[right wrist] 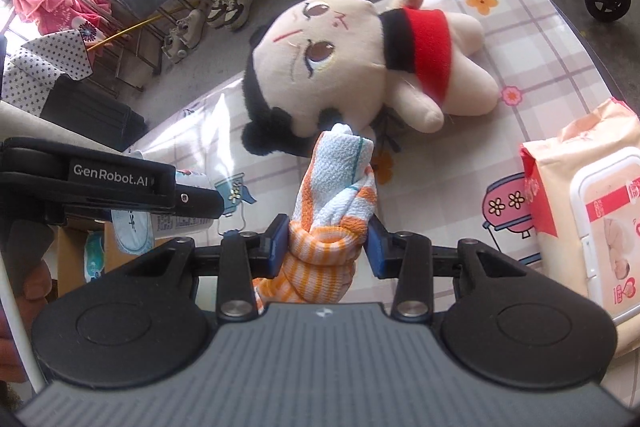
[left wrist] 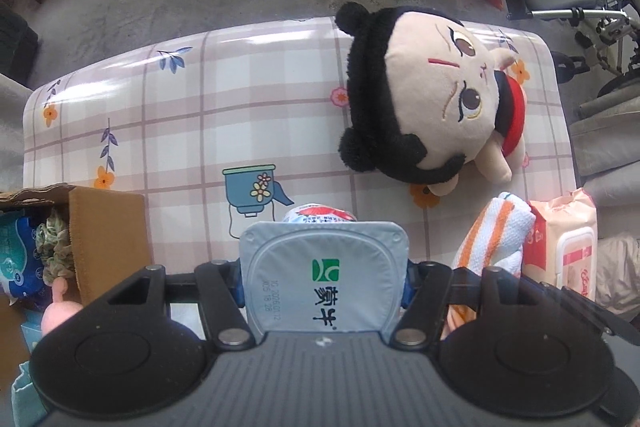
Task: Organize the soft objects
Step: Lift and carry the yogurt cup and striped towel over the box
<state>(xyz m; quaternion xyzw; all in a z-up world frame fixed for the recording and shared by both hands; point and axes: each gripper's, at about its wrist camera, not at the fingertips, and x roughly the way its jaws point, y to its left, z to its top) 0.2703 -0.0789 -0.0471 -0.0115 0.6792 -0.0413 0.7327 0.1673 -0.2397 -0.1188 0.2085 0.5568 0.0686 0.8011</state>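
So the left hand-held gripper (left wrist: 323, 281) is clamped on a soft milk pouch (left wrist: 323, 275), holding it over the near edge of the tabletop (left wrist: 192, 115), right next to the cardboard box (left wrist: 106, 235) on the left that's already got stuff in it. The right hand-held gripper (right wrist: 327, 245) has its pads squeezed around a rolled orange-and-white towel (right wrist: 340, 195). The plush doll (right wrist: 360, 67) lies on its back on the checked cloth just past the towel, and a pack of wet wipes (right wrist: 592, 211) sits to the right.
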